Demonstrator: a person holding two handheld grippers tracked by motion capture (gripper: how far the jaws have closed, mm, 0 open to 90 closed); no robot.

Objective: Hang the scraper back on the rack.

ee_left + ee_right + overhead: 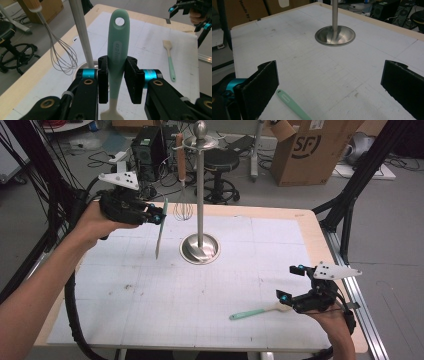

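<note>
Jaws of the left gripper (117, 75) are clamped on the green handle of a spatula (117, 50), pressing it from both sides. In the left gripper view the handle's end with its hanging hole points away from the gripper, and the pale blade end sits below the jaws. From the high view the left gripper (159, 215) holds the spatula (160, 229) in the air above the table (150, 295), just left of the metal stand (200, 195), with the spatula hanging roughly upright. A whisk (183, 205) with a wooden handle hangs from the stand's top disc, close beside the held spatula.

The right gripper (290, 282) rests low at the table's right near corner, its jaws wide apart with nothing between them. A brush (257, 311) with a green handle lies flat on the table just left of it, handle pointing away from the gripper.
</note>
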